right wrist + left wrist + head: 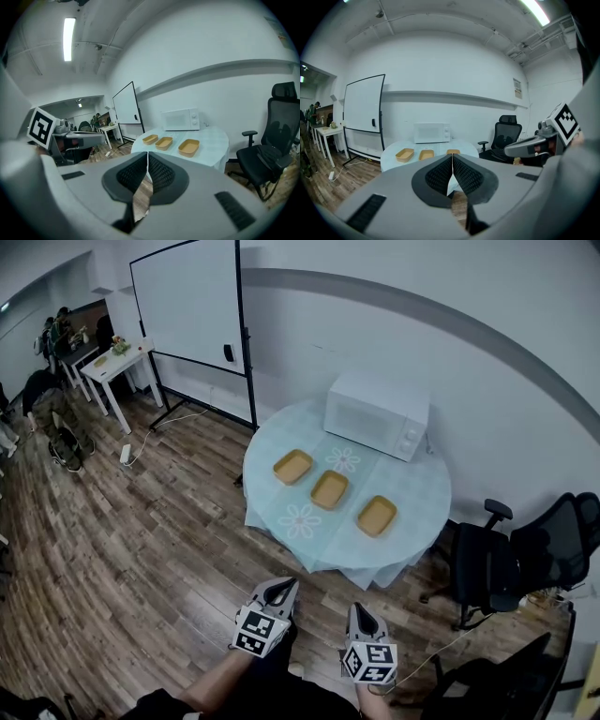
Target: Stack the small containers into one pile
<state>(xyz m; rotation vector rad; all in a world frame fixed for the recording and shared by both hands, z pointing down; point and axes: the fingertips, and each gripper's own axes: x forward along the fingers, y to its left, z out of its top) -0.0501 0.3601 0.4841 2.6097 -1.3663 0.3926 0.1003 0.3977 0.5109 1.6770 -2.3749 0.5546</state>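
Note:
Three small tan containers lie apart in a row on the round table (281,470): the left container (292,466), the middle container (329,489) and the right container (376,515). The same containers show far off in the left gripper view (404,154) and in the right gripper view (189,146). My left gripper (281,589) and right gripper (360,613) are held well short of the table, over the wooden floor. Both are shut with nothing between the jaws.
A white microwave (377,413) stands at the table's back. A whiteboard on a stand (192,306) is at the left, black office chairs (525,559) at the right. A white desk (114,362) and people are far left. Cables run across the floor.

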